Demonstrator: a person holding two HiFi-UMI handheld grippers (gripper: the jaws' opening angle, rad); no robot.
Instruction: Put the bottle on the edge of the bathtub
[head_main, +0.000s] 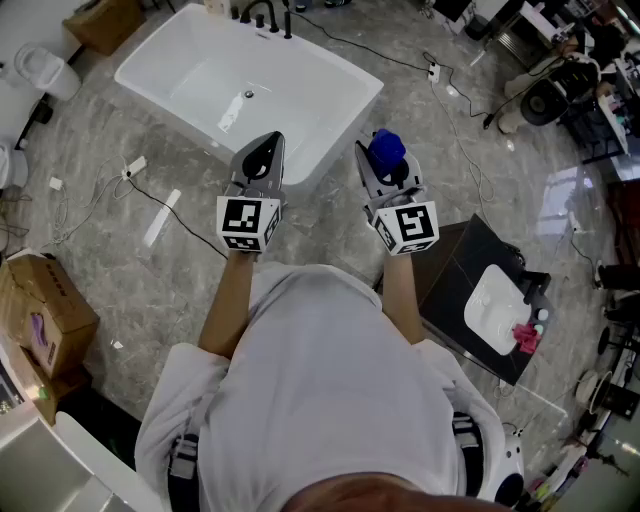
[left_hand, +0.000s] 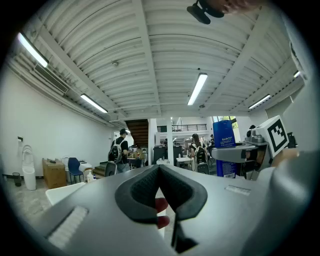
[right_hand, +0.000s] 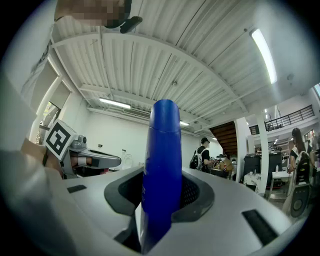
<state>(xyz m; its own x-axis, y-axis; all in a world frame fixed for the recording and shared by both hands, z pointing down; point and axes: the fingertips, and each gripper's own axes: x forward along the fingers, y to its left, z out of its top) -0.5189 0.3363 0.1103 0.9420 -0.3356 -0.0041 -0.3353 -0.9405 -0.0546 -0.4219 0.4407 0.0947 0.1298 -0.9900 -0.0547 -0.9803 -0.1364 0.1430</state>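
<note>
A white bathtub (head_main: 200, 128) stands on the marble floor ahead of me. My right gripper (head_main: 381, 165) is shut on a blue bottle (head_main: 386, 149), held upright in the air just short of the tub's near right corner. In the right gripper view the bottle (right_hand: 161, 165) rises straight up between the dark pads. My left gripper (head_main: 266, 150) hovers beside it on the left, level with the tub's near wall, shut with nothing in it. In the left gripper view the pads (left_hand: 145, 187) meet in a closed V, and the bottle (left_hand: 224, 145) shows at the right.
A black faucet (head_main: 262, 14) sits at the tub's far end. A black vanity with a white basin (head_main: 497, 303) stands to my right. Cardboard boxes (head_main: 42, 318) and a toilet (head_main: 42, 70) are on the left. Cables (head_main: 445, 80) trail across the floor.
</note>
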